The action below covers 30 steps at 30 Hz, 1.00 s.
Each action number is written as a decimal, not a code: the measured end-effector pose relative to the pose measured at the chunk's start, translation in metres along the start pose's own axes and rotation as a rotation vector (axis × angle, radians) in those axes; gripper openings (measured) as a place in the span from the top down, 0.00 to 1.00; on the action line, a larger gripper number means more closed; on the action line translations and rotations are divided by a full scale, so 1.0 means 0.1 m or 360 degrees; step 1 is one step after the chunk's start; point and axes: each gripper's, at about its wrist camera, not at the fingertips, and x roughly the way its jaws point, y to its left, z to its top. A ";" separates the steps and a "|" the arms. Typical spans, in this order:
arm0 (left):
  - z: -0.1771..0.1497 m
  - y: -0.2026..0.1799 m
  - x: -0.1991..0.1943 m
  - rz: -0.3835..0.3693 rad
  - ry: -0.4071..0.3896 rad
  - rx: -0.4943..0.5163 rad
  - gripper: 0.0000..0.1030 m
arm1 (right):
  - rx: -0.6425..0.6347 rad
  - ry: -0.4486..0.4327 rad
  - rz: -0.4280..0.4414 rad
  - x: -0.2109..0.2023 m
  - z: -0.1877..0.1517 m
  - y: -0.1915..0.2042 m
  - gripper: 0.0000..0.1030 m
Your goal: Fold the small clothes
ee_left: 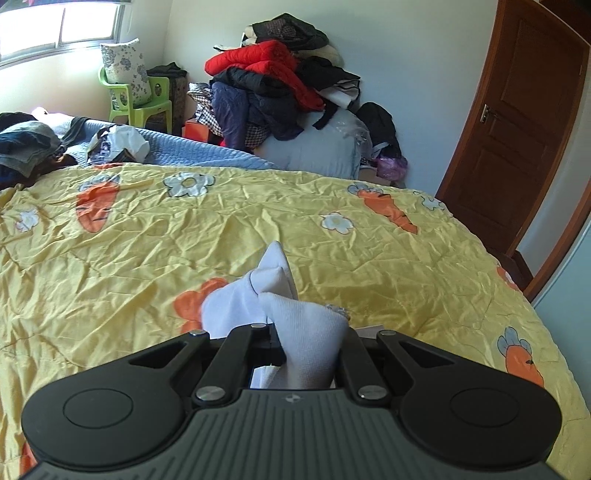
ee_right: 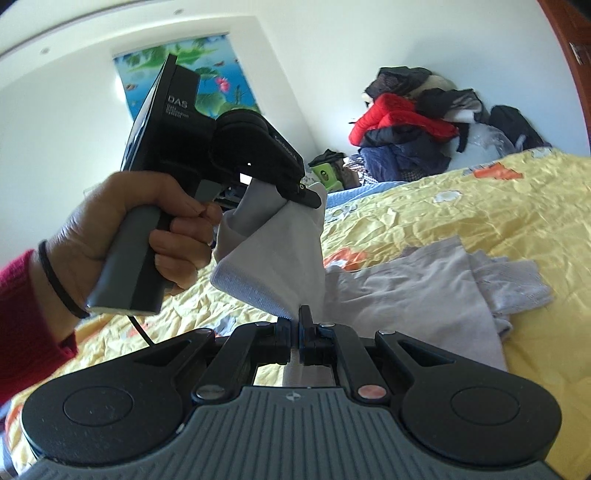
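From the left wrist view, the left tool is closed tight on a white sock. The sock bunches up between its fingers and its tip points away, toward the far edge of the bed. The sock's long side runs from the tool out toward that edge. The bed has a yellow cover with orange carrots and white flowers. A blue blanket lies along the far edge. Dark clothes sit at the far left corner. Behind the bed there is a big pile of coats, with a red one on top. A green chair holds a flowered pillow by the window. A brown door is on the right.

From the right wrist view, the right tool is closed too, pinching the low edge of the same sock. The sock is held up in the air above the bed, stretched between the two tools. A hand holds the left tool, which grips the sock's top end. A red sleeve and a black band are on the wrist. A grey piece of clothing lies flat on the bed, just beside the right tool. A bright picture hangs on the wall.
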 end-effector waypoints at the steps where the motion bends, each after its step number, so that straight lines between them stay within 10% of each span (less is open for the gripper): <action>1: 0.00 -0.05 0.03 -0.0006 0.0006 0.0008 0.94 | 0.0025 -0.0006 -0.0007 -0.01 0.00 -0.05 0.92; 30: -0.19 -0.87 0.96 -0.0156 0.0316 0.0004 0.89 | 0.0557 0.0064 -0.0106 -0.01 -0.23 -1.02 0.87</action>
